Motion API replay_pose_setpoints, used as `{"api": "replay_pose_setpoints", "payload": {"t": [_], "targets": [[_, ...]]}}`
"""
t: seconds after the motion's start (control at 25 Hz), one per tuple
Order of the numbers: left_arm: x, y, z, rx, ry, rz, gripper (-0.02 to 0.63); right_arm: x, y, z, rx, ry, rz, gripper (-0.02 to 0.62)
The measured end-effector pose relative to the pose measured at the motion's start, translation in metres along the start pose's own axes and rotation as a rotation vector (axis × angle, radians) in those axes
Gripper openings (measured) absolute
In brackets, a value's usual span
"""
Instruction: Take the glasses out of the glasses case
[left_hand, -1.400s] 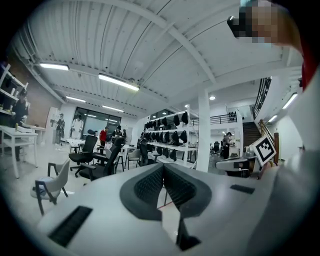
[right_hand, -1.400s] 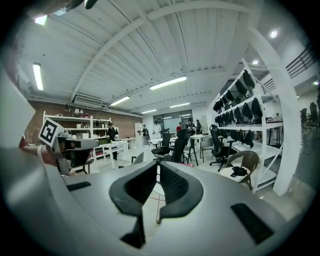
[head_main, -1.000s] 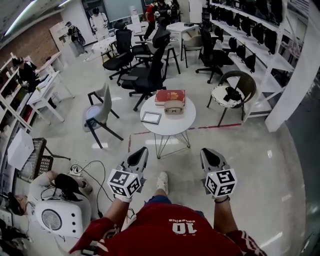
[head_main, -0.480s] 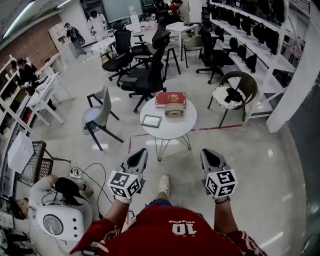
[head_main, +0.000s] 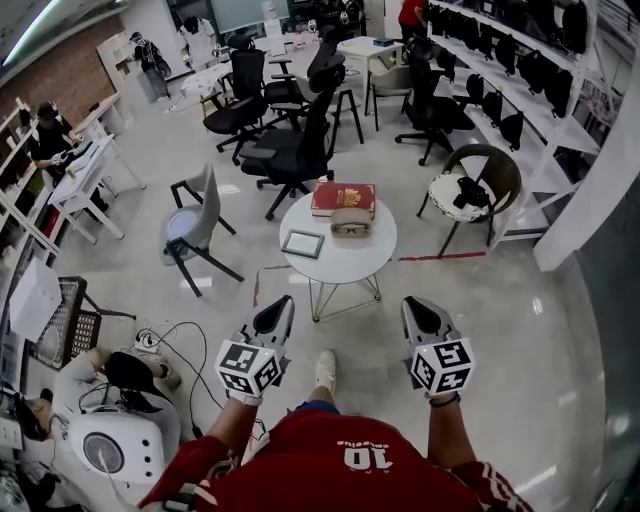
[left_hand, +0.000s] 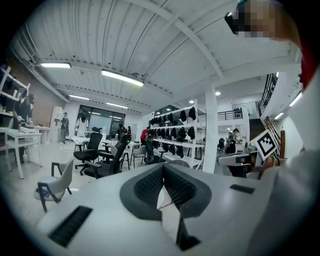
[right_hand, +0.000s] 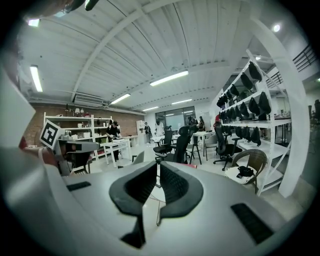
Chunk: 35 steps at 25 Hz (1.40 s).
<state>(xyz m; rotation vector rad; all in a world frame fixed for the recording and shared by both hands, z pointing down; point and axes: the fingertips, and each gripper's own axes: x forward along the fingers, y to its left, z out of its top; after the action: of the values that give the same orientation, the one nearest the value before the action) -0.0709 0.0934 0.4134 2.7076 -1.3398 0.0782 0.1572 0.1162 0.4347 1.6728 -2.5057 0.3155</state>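
A tan glasses case (head_main: 350, 220) lies on the round white table (head_main: 340, 272), with what looks like dark glasses (head_main: 350, 229) in it. My left gripper (head_main: 281, 303) and right gripper (head_main: 411, 304) hang side by side over the floor, well short of the table's near edge. Both are shut and hold nothing. In the left gripper view the jaws (left_hand: 162, 167) meet at their tips, and in the right gripper view (right_hand: 157, 165) they do the same. The case does not show clearly in either gripper view.
On the table, a red box (head_main: 343, 196) lies behind the case and a small framed picture (head_main: 302, 242) lies to its left. Office chairs (head_main: 290, 150) stand beyond, a grey chair (head_main: 195, 225) to the left and a wicker chair (head_main: 470, 190) to the right. A person crouches on the floor (head_main: 110, 375) at lower left.
The view has shifted slightly, and the table sits a little lower and to the right in the frame. Both grippers hold the same pose, still shut.
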Motion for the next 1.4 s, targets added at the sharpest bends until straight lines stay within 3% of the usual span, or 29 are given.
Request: {"api": "replay_pose_setpoints", "payload": {"t": [0.64, 1.4], "targets": [[0.08, 0.072, 0.019, -0.008, 0.001, 0.038, 0.009, 0.101, -0.032, 0.031, -0.003, 0.016, 0.04, 0.029], [0.182, 0.176, 0.065, -0.019, -0.041, -0.027, 0.009, 0.231, -0.047, 0.095, -0.057, 0.029, 0.005, 0.029]]}}
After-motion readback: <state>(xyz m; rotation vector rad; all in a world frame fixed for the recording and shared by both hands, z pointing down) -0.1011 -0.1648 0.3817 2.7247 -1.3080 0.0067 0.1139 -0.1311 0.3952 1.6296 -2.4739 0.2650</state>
